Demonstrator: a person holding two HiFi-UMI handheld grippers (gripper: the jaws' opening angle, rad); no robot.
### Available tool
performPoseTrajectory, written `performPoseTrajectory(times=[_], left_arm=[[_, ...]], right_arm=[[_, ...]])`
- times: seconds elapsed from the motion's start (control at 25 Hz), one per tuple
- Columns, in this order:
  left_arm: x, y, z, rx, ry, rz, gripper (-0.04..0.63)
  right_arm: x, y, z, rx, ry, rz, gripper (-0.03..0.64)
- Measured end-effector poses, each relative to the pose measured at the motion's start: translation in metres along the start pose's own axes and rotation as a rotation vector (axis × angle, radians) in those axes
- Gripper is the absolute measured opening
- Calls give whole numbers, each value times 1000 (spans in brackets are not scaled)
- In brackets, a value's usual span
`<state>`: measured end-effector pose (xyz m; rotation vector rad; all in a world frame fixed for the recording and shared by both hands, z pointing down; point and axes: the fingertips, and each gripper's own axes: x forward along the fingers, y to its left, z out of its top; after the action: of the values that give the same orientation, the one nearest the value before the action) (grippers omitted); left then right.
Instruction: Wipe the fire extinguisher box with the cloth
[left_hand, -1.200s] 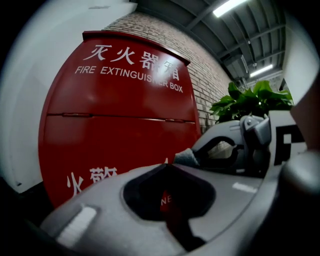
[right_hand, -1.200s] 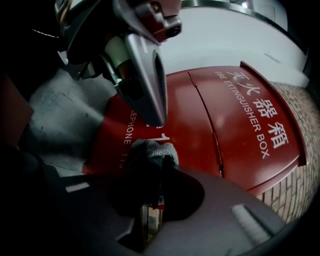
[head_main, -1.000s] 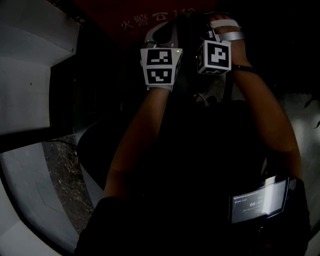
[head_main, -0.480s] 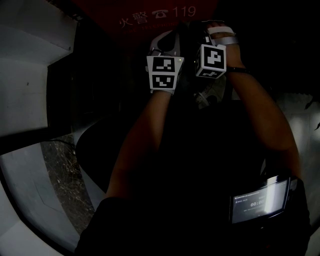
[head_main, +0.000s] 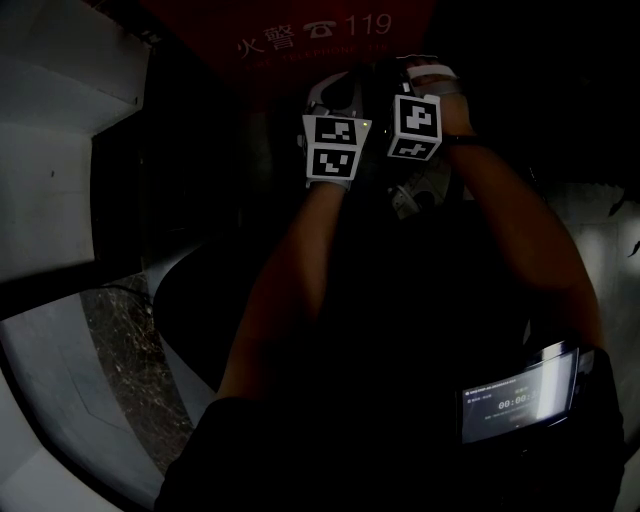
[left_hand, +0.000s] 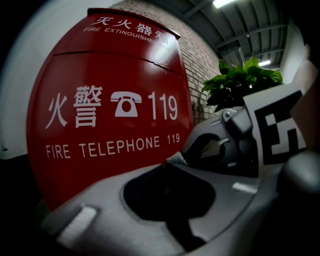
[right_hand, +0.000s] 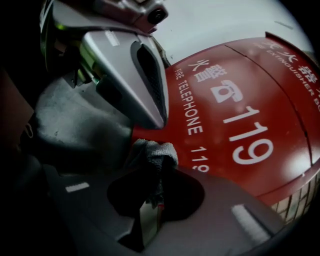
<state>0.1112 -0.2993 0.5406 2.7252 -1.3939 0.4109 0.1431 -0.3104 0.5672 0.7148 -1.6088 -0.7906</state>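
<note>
The right gripper (right_hand: 159, 170) jaws are clenched on a bunched fold of the grey cloth (right_hand: 156, 149), close to the front of the fire extinguisher box (right_hand: 260, 90). The left gripper (left_hand: 170, 164) jaws are closed together, also facing the box front. The cloth looks soft and light, best held bunched; the box face looks rigid and slick

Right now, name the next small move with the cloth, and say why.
Probably press the grey cloth onto the red fire extinguisher box and stroke sideways. The right hand-held gripper is shut on the cloth, whose bunched tip sits by the white lettering; contact can't be confirmed.
</note>
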Motion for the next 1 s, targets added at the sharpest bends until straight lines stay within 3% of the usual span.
performPoseTrajectory(times=[0.28, 0.68, 0.88, 1.0], left_arm=[[7, 4, -28, -36, 85, 0, 3], [14, -2, -37, -78, 133, -35, 3], [15, -3, -37, -83, 135, -35, 3], [6, -5, -23, -132, 112, -39, 3]], right_arm=[[12, 20, -2, -18, 23, 51, 34], [30, 51, -9, -30, 50, 144, 34], [33, 56, -12, -38, 53, 162, 34], [28, 53, -5, -21, 49, 160, 34]])
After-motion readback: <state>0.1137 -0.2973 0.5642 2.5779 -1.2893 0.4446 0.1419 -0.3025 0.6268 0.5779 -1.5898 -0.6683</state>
